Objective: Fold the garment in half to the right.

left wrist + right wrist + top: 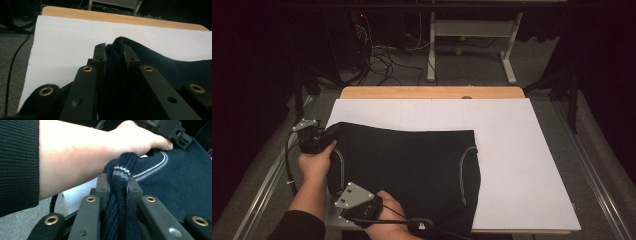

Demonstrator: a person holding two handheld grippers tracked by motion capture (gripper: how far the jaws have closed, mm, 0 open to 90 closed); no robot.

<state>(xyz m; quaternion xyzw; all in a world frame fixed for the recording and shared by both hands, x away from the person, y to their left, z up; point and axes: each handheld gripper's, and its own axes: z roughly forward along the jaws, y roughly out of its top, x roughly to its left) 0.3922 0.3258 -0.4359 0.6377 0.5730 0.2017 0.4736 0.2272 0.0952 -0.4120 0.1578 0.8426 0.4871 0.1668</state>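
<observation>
Dark navy knit sweater vest (412, 170), w/ pale striped trim at the armholes, lying spread on a white sheet (512, 150) that covers the wooden table (432, 92); garment sits on the near-left part of the sheet, its near edge reaching the table's front edge. Left gripper (328, 136), at the vest's far-left corner: fingers (100, 53) clenched on a bunched fold of plain navy knit, fabric packed between them and rising just above the tips (left gripper view). Right gripper (343, 197), at the vest's near-left edge: fingers (102, 186) clamped on a gathered fold incl. the striped trim, which pokes up past the tips (right gripper view). Both pairs nearly closed, gap taken up by cloth. Person's left hand (314, 165) and right hand (387, 212) carry the grippers; dark sleeve (297, 225) at lower left. Beyond the table: grey floor, cables (382, 60), white desk frame (472, 35).
</observation>
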